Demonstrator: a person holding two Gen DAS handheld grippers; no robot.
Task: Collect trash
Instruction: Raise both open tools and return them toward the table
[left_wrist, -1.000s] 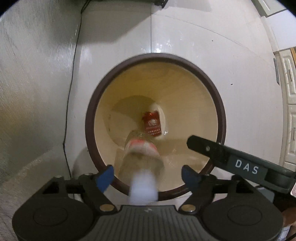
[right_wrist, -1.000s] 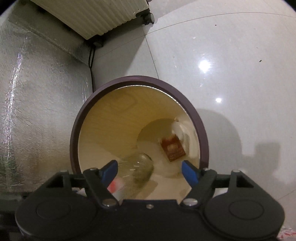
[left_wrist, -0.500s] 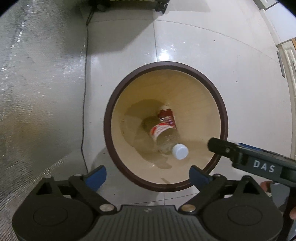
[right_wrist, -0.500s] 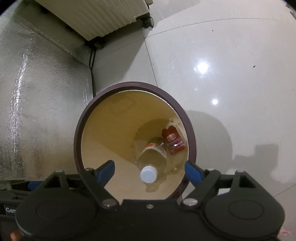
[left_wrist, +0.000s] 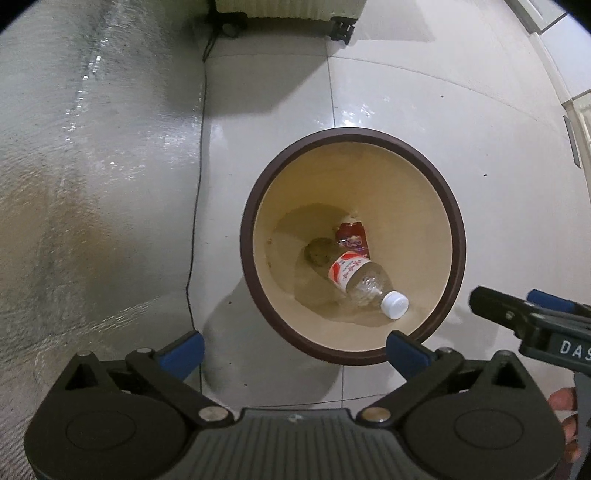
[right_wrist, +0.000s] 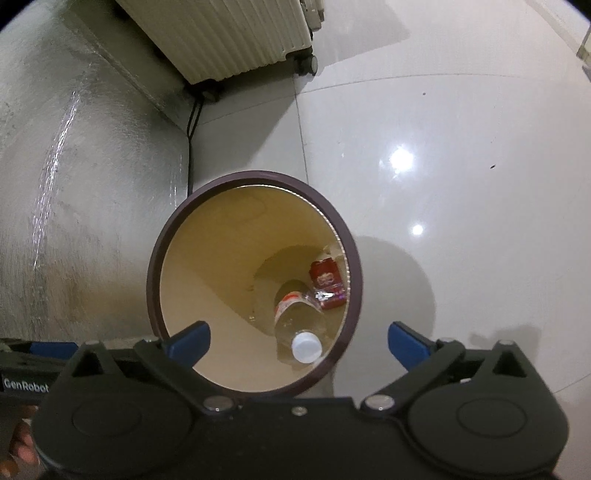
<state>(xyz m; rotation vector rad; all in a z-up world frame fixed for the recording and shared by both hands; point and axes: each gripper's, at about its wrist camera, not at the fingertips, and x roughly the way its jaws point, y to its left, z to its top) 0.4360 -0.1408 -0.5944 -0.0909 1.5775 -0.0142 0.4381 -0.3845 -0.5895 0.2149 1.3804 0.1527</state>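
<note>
A round waste bin with a dark brown rim (left_wrist: 255, 192) and a cream inner wall stands on the floor, seen from above. At its bottom lies a clear plastic bottle with a red-and-white label and a white cap (left_wrist: 360, 278), on its side, cap towards the near wall of the bin (the cap shows plainly in the right wrist view too (right_wrist: 297, 325)). Touching the bottle's far end is a small red packet (left_wrist: 352, 235), lying against the bin's far wall.

The left gripper (left_wrist: 293, 350) hangs above the near rim of the bin, its blue-tipped fingers (left_wrist: 183, 350) spread wide with nothing between them. The right gripper (right_wrist: 297, 341) hangs over the bin as well, just beside the left one, its jaws likewise wide apart and empty; its black body shows at the right edge of the left wrist view.

The bin rests on a glossy floor of pale grey tiles (left_wrist: 461, 155). Beside the bin rises a silvery, foil-like surface (left_wrist: 92, 166), with a thin black cable (left_wrist: 195, 206) running along its foot. At the far end stands a ribbed white appliance on castors (right_wrist: 236, 37).
</note>
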